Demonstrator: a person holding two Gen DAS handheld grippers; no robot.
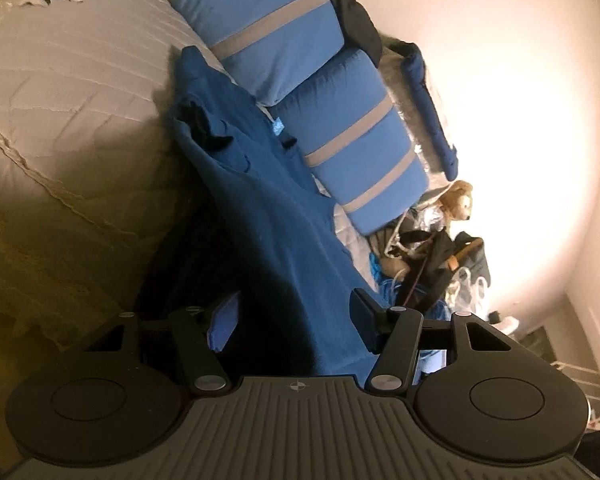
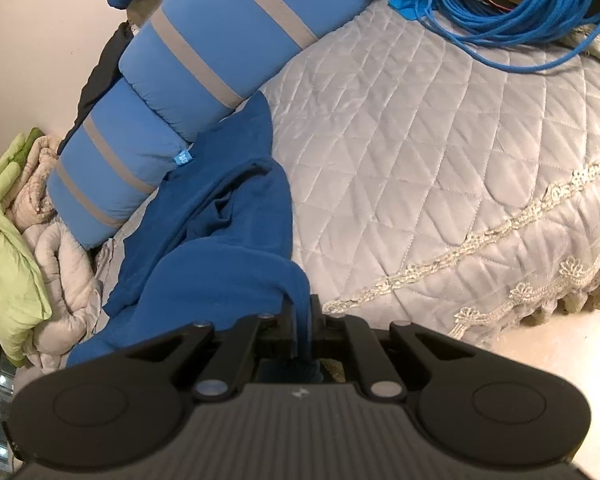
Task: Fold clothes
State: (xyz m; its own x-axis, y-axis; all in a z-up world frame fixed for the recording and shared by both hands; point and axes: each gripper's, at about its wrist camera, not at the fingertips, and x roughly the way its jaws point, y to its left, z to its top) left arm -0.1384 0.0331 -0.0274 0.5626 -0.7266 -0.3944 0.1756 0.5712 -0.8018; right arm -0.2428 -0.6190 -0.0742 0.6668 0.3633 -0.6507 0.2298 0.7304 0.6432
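A dark blue garment (image 1: 268, 184) lies crumpled on the quilted grey bedspread (image 1: 80, 80), against blue pillows. In the left wrist view it runs from the pillows down into my left gripper (image 1: 294, 314). The jaws stand well apart, the cloth fills the gap, and I see neither pad pressing on it. In the right wrist view the same garment (image 2: 220, 240) is bunched at the bed's near edge. My right gripper (image 2: 300, 316) is shut on a narrow fold of its hem, pulled up from the bedspread (image 2: 440, 160).
Two blue pillows with grey stripes (image 2: 220, 40) lean along the wall side. A coil of blue cable (image 2: 520, 8) sits at the bed's far corner. A green cloth (image 2: 8, 248) and a beige blanket (image 2: 60, 280) are heaped left. A teddy bear (image 1: 456, 196) lies among the clutter.
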